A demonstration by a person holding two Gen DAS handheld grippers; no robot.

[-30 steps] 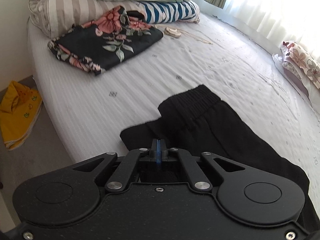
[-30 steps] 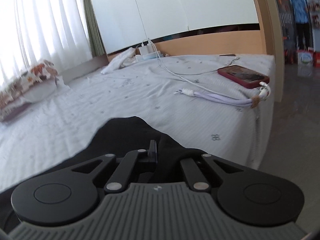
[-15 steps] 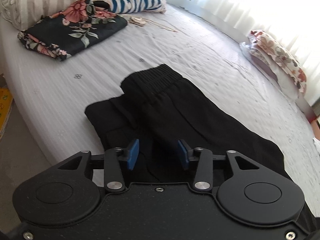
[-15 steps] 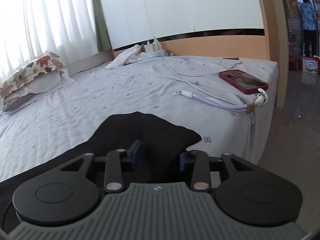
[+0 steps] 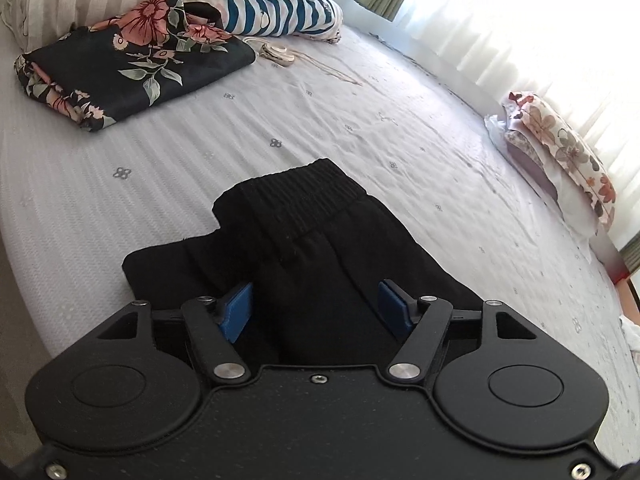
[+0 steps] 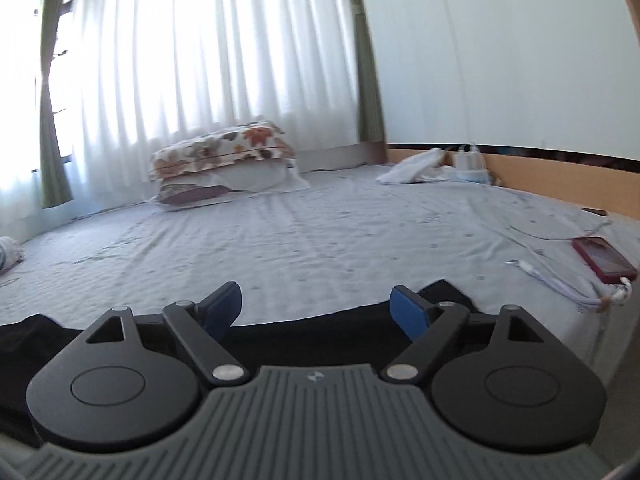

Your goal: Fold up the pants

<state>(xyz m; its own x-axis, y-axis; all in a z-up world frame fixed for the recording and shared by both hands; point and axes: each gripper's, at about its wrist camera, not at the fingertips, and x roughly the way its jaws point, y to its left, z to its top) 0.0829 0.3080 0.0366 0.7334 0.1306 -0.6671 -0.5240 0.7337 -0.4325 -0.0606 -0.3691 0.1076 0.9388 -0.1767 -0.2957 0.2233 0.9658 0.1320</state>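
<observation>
Black pants lie folded on the bed, low in the frame's centre.

The left gripper is opening above them, gripping nothing; the right gripper is opening too, empty, pants' edge below it. A floral pillow sits beyond.

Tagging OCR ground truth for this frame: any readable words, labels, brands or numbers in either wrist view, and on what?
None readable in either view.
Right gripper: a small emblem on the grey ribbed housing, too small to read.
Red phone: screen blurred, no legible text.
Black pants and floral folded cloth: no label showing.
</observation>
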